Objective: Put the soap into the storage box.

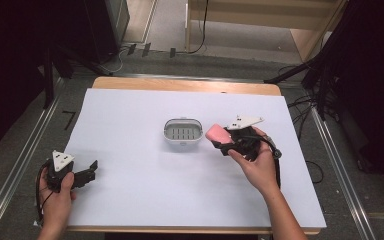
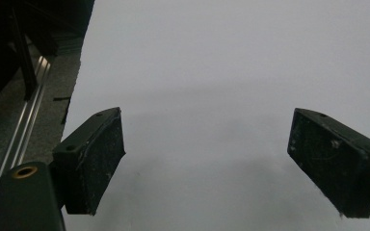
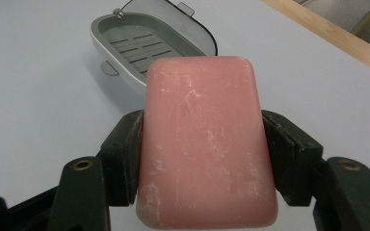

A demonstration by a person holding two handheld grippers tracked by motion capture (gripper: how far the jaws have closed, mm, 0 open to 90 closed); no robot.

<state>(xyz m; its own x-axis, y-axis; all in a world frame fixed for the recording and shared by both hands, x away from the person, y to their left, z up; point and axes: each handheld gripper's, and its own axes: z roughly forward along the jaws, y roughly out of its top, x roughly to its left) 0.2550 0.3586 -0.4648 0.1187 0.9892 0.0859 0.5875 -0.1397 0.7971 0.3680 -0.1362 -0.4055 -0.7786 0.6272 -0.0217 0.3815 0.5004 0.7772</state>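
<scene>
Right gripper (image 3: 202, 159) clamping pink soap (image 3: 204, 144) near grey dish (image 3: 125, 33), left gripper (image 2: 207, 159) agape over paper (image 2: 221, 72)

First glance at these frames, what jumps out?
The pink soap bar, clamped between the right gripper's jaws just right of the grey soap dish at the centre of the white table. The left gripper sits open at the near-left edge.
</scene>
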